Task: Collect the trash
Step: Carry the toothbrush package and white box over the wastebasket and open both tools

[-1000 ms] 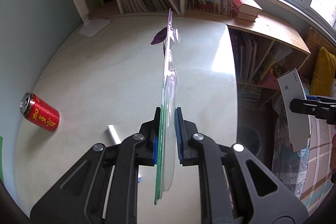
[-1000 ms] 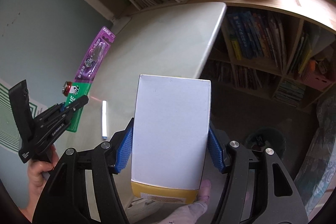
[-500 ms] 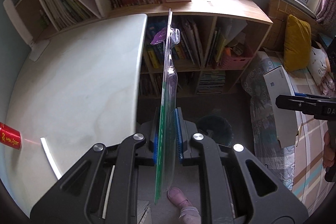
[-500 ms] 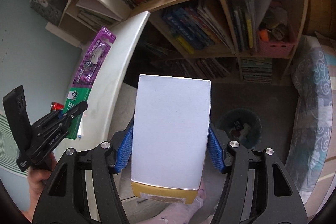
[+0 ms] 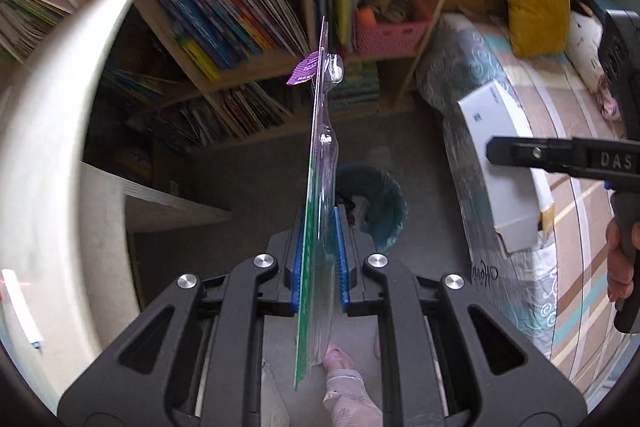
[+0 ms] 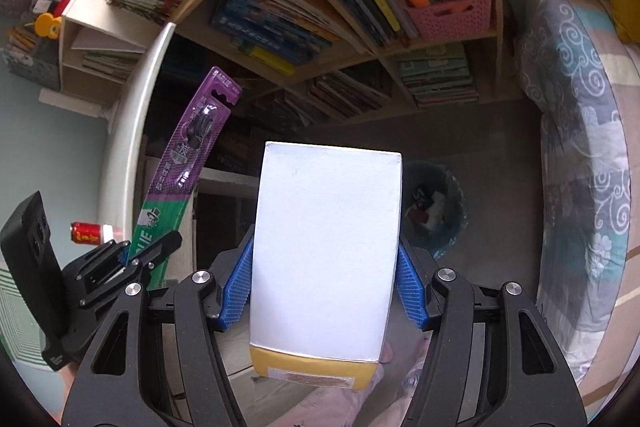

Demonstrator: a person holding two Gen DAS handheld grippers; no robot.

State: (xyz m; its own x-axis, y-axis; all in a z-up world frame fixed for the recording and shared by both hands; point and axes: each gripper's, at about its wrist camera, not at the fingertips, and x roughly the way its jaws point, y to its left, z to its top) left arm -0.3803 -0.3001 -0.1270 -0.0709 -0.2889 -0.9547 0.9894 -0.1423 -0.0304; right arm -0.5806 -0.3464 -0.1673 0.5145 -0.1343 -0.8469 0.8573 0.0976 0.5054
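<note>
Both our loads have swung off the counter (image 5: 48,155) toward the bin (image 6: 434,205). Left hand-held gripper (image 5: 318,263) pinches the toothbrush pack (image 5: 320,187); right hand-held gripper (image 6: 324,291) clamps the white box (image 6: 326,247). Released early, either would miss, since the bin sits off-centre.

Open floor (image 6: 492,147) surrounds the bin (image 6: 434,203), between desk (image 6: 128,131) and bed (image 6: 580,155).

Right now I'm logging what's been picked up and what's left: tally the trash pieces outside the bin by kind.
Toothbrush blister pack, in the left gripper: 1
White box, in the right gripper: 1
Red can, on the desk: 1
Total: 3
</note>
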